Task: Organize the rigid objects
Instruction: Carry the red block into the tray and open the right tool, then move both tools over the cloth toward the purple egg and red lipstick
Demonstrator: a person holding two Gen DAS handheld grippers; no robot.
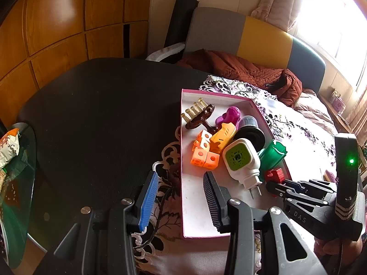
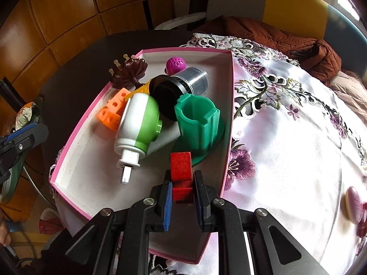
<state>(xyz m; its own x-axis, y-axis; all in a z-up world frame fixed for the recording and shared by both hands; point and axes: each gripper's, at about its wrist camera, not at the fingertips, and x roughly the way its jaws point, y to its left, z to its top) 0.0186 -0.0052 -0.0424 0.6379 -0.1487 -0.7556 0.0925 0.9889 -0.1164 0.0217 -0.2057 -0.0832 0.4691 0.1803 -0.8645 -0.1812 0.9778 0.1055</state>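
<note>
The pink box sits on the flowery cloth and already has lots of toys in it, so most of the tidying looks done. Inside are orange blocks, a brown comb, a purple ball toy, a black and grey jar, a green cup and a white and green plug-in thing lying on its side. The right gripper is squeezed shut on a red block and holds it just over the near end of the box, beside the green cup. I think the red block is about to go in with the others, but it is not down yet. The left gripper is wide open and holds nothing; it hovers at the near left edge of the box, with one finger over the cloth and one over the white floor of the box. Out on the cloth, far to the right, lies a small round purple and cream thing, with a dark red thing just by it that I cannot make out. Those may be left to put away
</note>
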